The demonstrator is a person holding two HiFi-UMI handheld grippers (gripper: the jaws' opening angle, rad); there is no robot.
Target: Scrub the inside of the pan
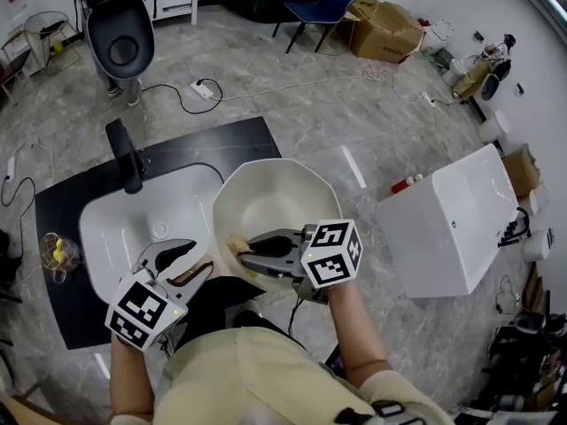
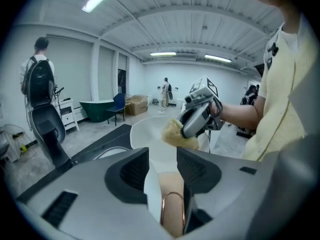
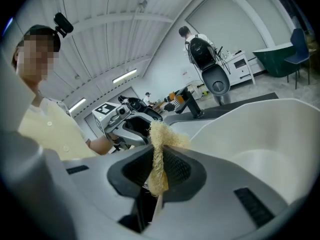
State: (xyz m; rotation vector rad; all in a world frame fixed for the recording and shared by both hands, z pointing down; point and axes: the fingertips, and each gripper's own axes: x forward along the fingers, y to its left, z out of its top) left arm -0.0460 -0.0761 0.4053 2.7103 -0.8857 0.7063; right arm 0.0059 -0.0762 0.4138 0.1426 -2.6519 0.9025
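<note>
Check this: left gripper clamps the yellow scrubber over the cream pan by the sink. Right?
Wrong gripper. The right gripper clamps the yellow scrubber over the cream pan by the sink; the right gripper view shows it pinched between the jaws.

Open room inside the pan (image 1: 275,193); black faucet (image 1: 124,156) near its left, white box (image 1: 447,224) apart at right.

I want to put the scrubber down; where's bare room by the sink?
Bare counter lies behind the sink, right of the faucet. The sink's left half, by the drain, is free too. Crowded: the near side, with the pan and scrubber.
</note>
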